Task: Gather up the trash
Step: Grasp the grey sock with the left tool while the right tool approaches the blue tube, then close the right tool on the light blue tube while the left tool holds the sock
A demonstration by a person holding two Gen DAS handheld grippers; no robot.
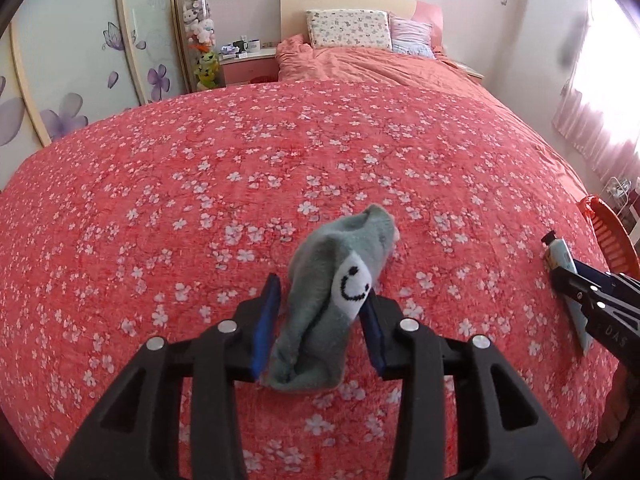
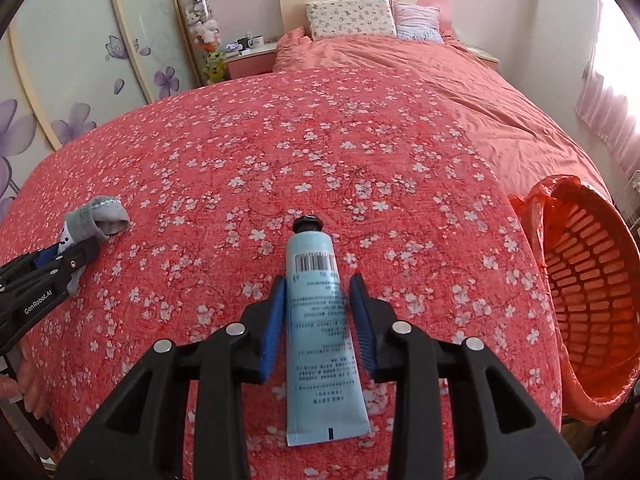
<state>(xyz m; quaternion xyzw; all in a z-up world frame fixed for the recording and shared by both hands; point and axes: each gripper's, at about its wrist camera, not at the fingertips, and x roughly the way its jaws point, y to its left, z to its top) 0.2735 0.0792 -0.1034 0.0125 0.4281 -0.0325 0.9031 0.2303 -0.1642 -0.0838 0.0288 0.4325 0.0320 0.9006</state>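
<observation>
Red floral bedspread [image 1: 280, 152] fills my view as both my claws tilt down over it. Beside its right edge leans an orange basket [image 2: 592, 280]. My left gripper [image 1: 320, 320] stands apart around a grey sock [image 1: 328, 300]; my right gripper [image 2: 318, 316] brackets a blue tube [image 2: 320, 320], pads just off it.

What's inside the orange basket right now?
The orange basket by the bed's right edge is lined with an orange bag. The slatted inner wall in view shows nothing on it; the bottom is hidden beyond the rim, so contents there can't be ruled out.
</observation>
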